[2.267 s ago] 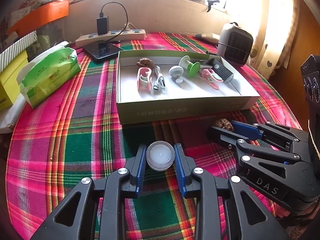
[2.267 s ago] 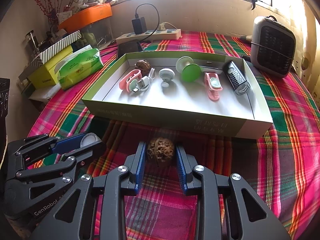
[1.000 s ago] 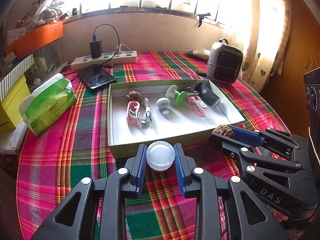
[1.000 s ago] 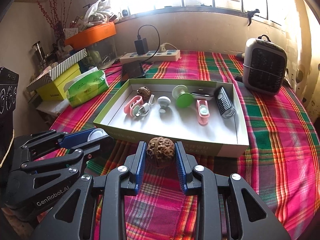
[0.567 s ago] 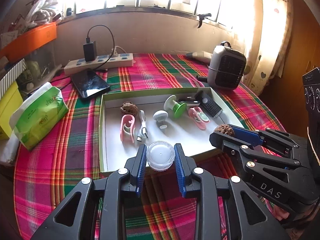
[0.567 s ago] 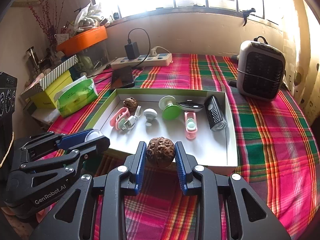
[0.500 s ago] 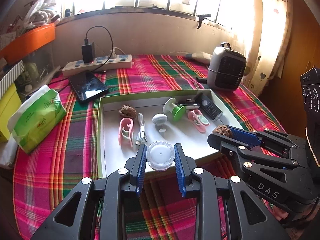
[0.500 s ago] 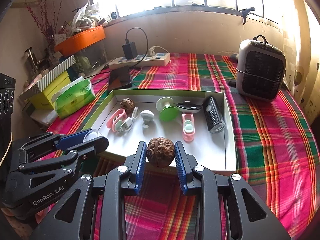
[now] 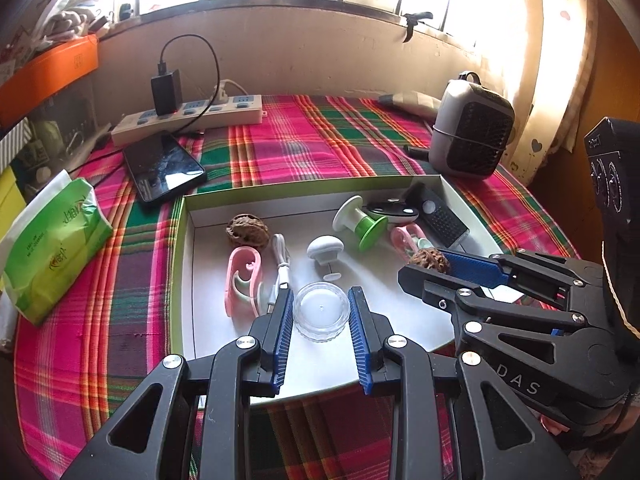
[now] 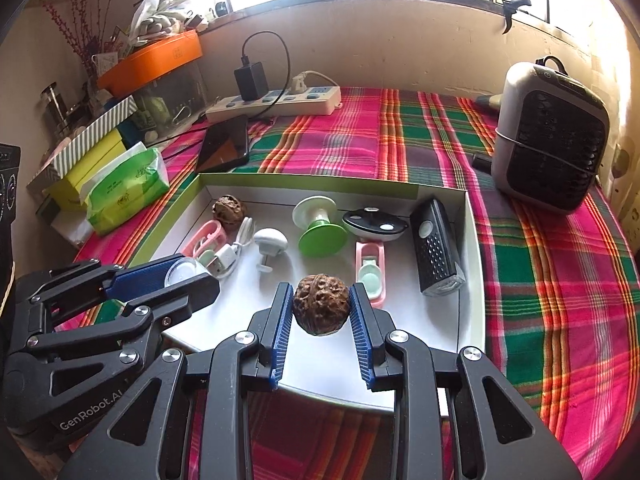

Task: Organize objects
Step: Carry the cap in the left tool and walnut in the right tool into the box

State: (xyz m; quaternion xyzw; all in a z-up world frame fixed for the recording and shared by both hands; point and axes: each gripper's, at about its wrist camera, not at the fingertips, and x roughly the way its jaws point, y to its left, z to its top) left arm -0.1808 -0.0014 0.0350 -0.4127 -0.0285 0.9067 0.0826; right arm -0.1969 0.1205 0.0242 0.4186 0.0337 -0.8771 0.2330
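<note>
My left gripper is shut on a small clear round jar and holds it above the front part of the shallow white box. My right gripper is shut on a brown walnut and holds it above the box's floor, near its front edge. The walnut also shows in the left wrist view. Inside the box lie another walnut, a pink clip, a white cable, a white knob, a green spool and a black remote.
The box sits on a plaid tablecloth. A green tissue pack lies to the left. A phone and a power strip lie behind the box. A small heater stands at the right rear.
Both grippers have lifted off the tablecloth and moved forward over the box's front wall, each still holding its object above the box floor.
</note>
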